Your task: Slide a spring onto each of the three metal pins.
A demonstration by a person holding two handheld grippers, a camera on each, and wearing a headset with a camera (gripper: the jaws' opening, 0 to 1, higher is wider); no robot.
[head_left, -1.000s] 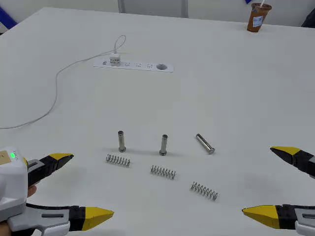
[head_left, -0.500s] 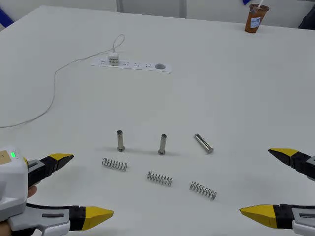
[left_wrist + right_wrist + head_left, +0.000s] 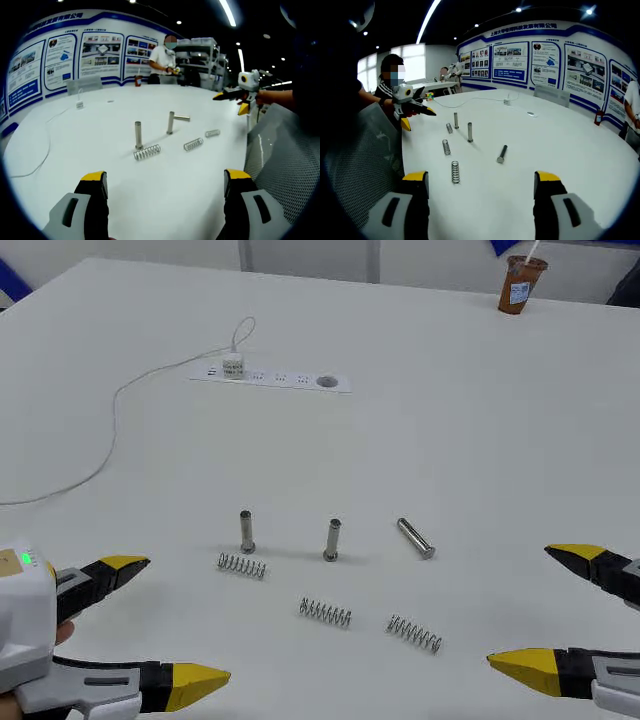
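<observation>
Two metal pins stand upright on the white table: the left pin (image 3: 246,530) (image 3: 138,135) (image 3: 456,120) and the middle pin (image 3: 332,539) (image 3: 171,122) (image 3: 469,132). A third pin (image 3: 415,538) (image 3: 182,118) (image 3: 502,154) lies on its side at the right. Three springs lie in front of them: left spring (image 3: 241,565) (image 3: 147,152) (image 3: 449,128), middle spring (image 3: 325,612) (image 3: 193,144) (image 3: 446,146), right spring (image 3: 414,633) (image 3: 212,133) (image 3: 455,171). My left gripper (image 3: 165,620) (image 3: 167,180) is open at the near left, empty. My right gripper (image 3: 550,605) (image 3: 480,179) is open at the near right, empty.
A white power strip (image 3: 272,375) with a plugged-in adapter (image 3: 233,366) and a trailing cable (image 3: 110,430) lies farther back. A brown drink cup (image 3: 520,282) stands at the far right edge. A person (image 3: 164,56) stands beyond the table.
The whole picture has shifted a little with the head camera. The left spring lies slightly closer to the left pin; both grippers hold the same open pose.
</observation>
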